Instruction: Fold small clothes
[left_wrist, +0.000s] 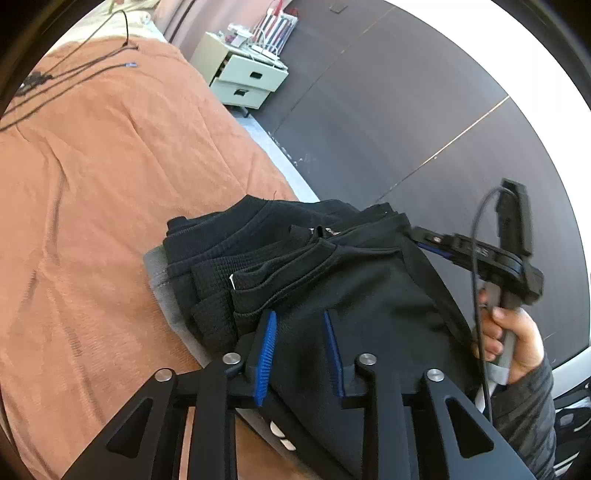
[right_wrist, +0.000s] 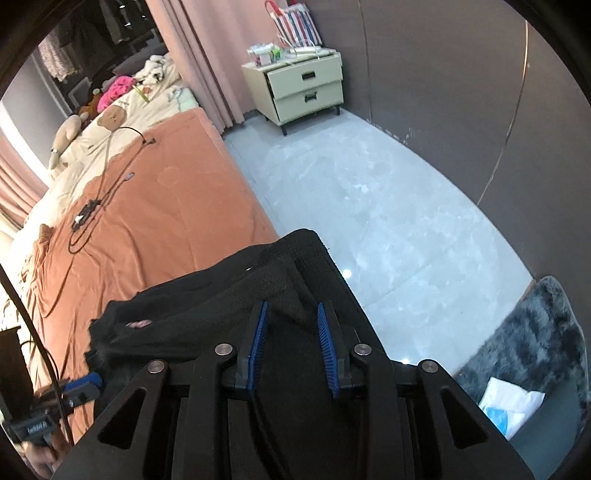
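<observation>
A stack of folded black clothes (left_wrist: 332, 266) rests at the edge of the orange bedspread (left_wrist: 110, 184), on a grey piece (left_wrist: 157, 273). My left gripper (left_wrist: 300, 325) has its blue pads around the near side of the top black garment, clamped on it. My right gripper (right_wrist: 291, 317) is clamped on the black garment (right_wrist: 207, 306) at its other side; it shows in the left wrist view (left_wrist: 432, 245) at the stack's right, held by a hand (left_wrist: 513, 339). The left gripper shows in the right wrist view (right_wrist: 86, 386) at lower left.
Black cables (right_wrist: 96, 206) lie across the bed. A cream nightstand (right_wrist: 306, 88) stands by the dark wall, with a striped bag (right_wrist: 295, 22) above it. Grey floor (right_wrist: 369, 206) runs beside the bed. A grey shaggy rug (right_wrist: 535, 339) with a white packet (right_wrist: 511, 406) lies at right.
</observation>
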